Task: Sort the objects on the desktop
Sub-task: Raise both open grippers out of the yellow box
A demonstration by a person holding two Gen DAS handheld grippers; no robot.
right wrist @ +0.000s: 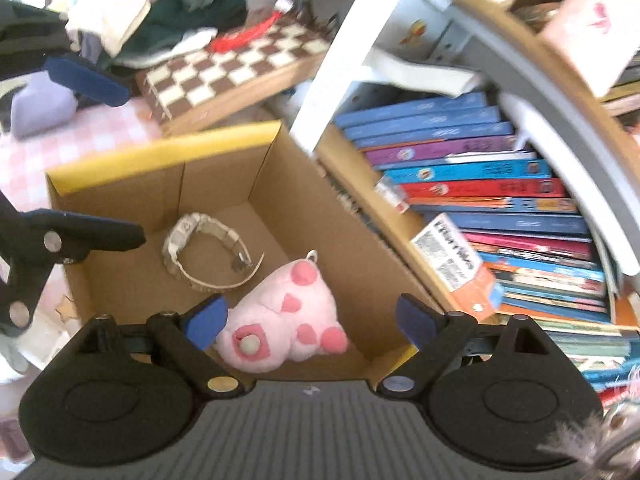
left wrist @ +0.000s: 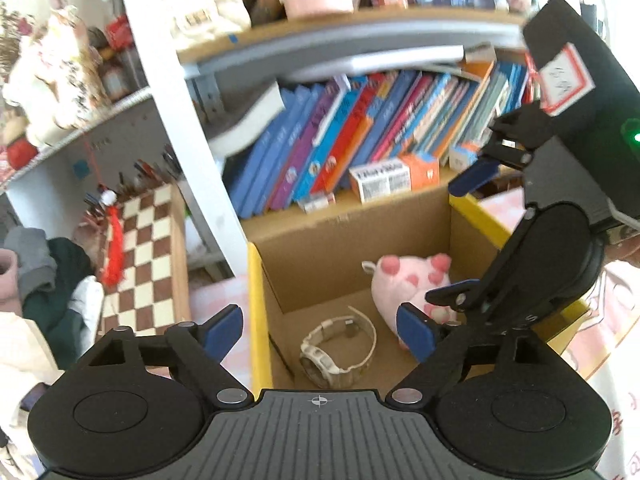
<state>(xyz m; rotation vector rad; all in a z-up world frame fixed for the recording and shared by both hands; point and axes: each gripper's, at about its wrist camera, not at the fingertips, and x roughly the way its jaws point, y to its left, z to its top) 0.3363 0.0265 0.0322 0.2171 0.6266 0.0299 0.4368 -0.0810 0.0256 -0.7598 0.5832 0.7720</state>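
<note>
Left gripper (left wrist: 320, 334): your fingers spread wide, empty, above the box (left wrist: 360, 236).
Right gripper (right wrist: 310, 320): wide too, nothing held.
Box contents: watch (right wrist: 200, 252) beside the pink plush toy (right wrist: 288, 320).

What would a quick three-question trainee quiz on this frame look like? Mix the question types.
1. True or false: the watch lies inside the cardboard box.
2. Which is holding something: A) left gripper, B) right gripper, C) neither?
3. Fill in: next to the watch in the box lies a pink ____.

Key: 1 true. 2 C, both sets of jaws stand open and empty above the box. 3 plush toy.
</note>
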